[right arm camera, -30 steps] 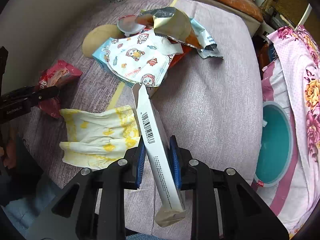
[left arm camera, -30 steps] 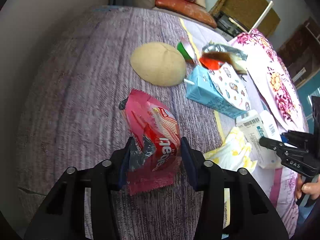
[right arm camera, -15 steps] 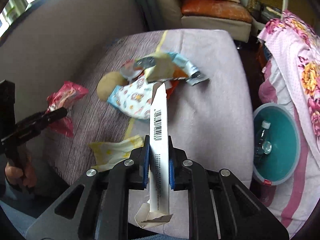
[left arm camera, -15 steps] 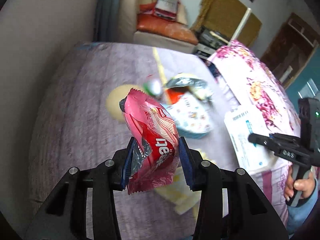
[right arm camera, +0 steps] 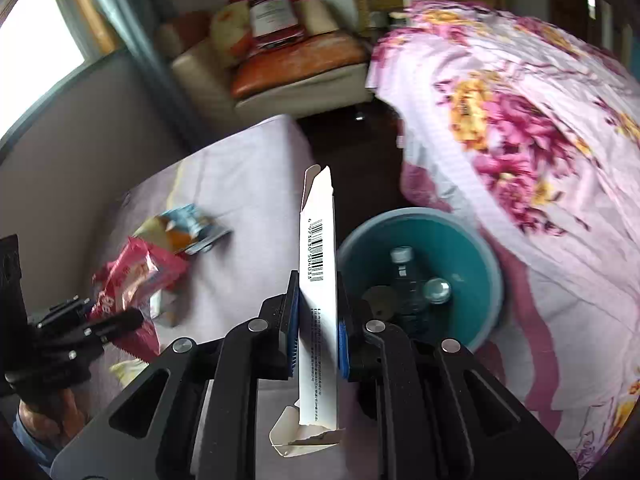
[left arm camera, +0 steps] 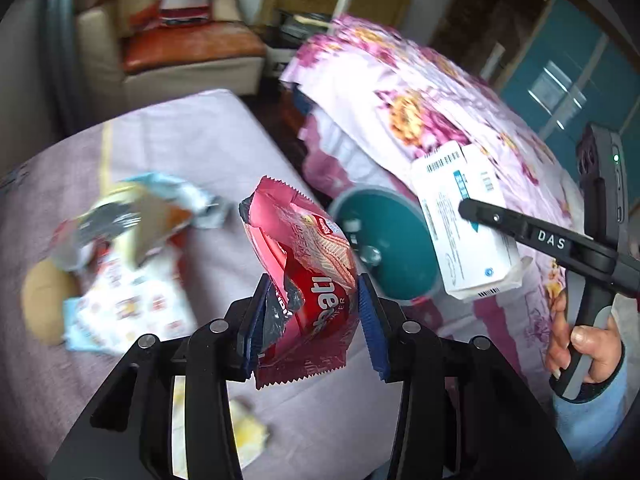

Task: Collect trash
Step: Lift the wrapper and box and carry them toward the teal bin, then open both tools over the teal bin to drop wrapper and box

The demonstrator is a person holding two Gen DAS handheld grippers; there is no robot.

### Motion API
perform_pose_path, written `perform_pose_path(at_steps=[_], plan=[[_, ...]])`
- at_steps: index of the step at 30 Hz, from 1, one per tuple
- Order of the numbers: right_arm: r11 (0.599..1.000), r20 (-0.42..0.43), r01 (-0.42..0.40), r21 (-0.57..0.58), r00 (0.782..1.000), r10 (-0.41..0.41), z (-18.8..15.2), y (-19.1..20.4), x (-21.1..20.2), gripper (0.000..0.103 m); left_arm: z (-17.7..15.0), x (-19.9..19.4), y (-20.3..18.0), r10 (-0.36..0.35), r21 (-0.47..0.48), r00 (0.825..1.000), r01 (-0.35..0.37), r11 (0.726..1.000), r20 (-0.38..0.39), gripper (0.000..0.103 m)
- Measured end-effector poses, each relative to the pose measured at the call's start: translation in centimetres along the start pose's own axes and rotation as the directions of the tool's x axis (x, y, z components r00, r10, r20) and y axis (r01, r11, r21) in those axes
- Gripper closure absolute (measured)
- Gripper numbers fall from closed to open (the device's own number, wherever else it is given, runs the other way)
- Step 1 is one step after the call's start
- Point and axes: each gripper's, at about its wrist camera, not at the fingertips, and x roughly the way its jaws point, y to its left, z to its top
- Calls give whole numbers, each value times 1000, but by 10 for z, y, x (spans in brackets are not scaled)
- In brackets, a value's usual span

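My left gripper [left arm camera: 312, 312] is shut on a red wafer wrapper [left arm camera: 308, 264], held in the air over the purple bed [left arm camera: 180, 140]. My right gripper [right arm camera: 318, 320] is shut on a flattened white carton [right arm camera: 318, 280] with a barcode, standing on edge between the blue pads. The same carton [left arm camera: 460, 220] shows at the right of the left wrist view, just beside a teal bin [left arm camera: 384, 240]. That bin [right arm camera: 472, 248] sits on the floor between the two beds and holds a plastic bottle [right arm camera: 408, 276]. The wrapper [right arm camera: 132, 280] appears at the left of the right wrist view.
Several wrappers and a printed face mask [left arm camera: 128, 304] lie in a blurred heap on the purple bed, with yellow tissue [left arm camera: 244, 432] near its front edge. A pink floral bedspread [right arm camera: 520, 120] fills the right. An armchair [right arm camera: 288, 64] with cushions stands at the back.
Both grippers have lifted off the purple bed and swung right with their loads, bringing the teal bin into view. The carton went from tilted to upright in the right gripper.
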Motion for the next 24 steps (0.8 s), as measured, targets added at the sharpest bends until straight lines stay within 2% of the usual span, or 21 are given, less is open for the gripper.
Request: perform_pose_path(at_steps=[5, 9, 14, 24], plan=[[995, 0, 53, 83, 999, -53, 0, -55, 5, 89, 18, 53, -48, -38, 67, 996, 43, 997, -75, 60], [988, -21, 68, 137, 998, -66, -1, -87, 17, 89, 26, 92, -71, -49, 97, 990, 62, 993, -129, 60], [983, -43, 76, 168, 997, -70, 2, -106, 33, 89, 36, 124, -87, -51, 111, 983, 71, 991, -175, 60], [980, -68, 94, 178, 994, -83, 6, -117, 52, 89, 45, 150, -90, -41, 117, 978, 66, 991, -205, 57]])
